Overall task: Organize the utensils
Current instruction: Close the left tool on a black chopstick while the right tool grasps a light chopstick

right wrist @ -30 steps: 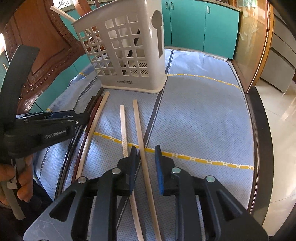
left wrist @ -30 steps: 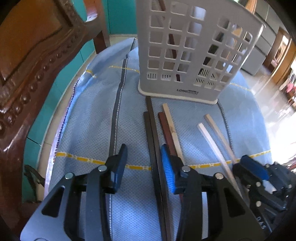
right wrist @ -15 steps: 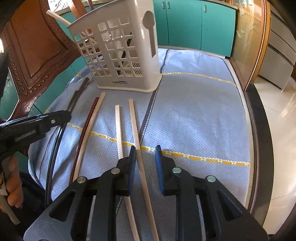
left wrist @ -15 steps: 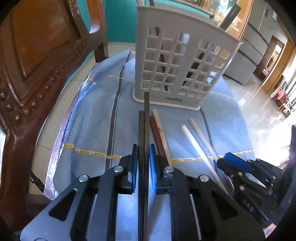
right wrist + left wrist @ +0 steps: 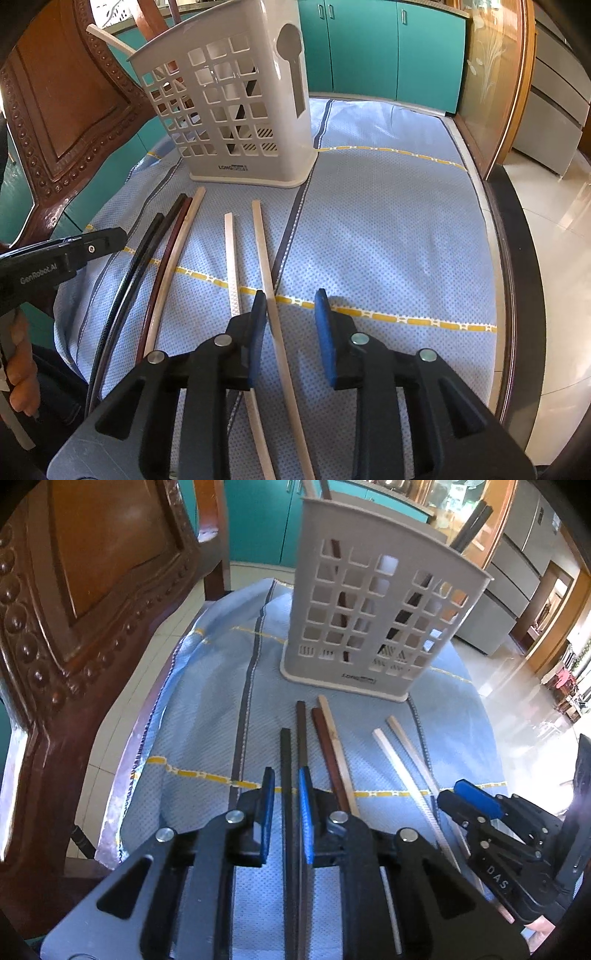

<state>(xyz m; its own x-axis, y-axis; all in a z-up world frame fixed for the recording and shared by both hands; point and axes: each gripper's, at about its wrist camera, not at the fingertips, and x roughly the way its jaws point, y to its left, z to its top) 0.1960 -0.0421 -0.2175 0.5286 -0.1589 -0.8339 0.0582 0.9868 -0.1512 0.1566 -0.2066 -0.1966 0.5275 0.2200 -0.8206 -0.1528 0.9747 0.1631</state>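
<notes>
Chopsticks, a thin stiff black pair (image 5: 290,775), lie flat on the blue cloth (image 5: 207,738) before the grey slotted plastic holder (image 5: 369,627); light and slick, I judge, so my left claw (image 5: 284,794), unclenched and level, straddles them mid-length. Right-wrist view: my right claw (image 5: 290,321) is spread, low over a pale wooden stick (image 5: 266,266), grasping nothing.

From my remote station, the near ends of the two black chopsticks (image 5: 285,760) run under the left gripper (image 5: 285,794) body and off the bottom edge. The pale chopsticks (image 5: 258,236) likewise pass beneath the right gripper (image 5: 290,317). Sticks inside the utensil holder (image 5: 373,620) show only through its lattice; I cannot count them. The holder's printed label is too small to read fully.
</notes>
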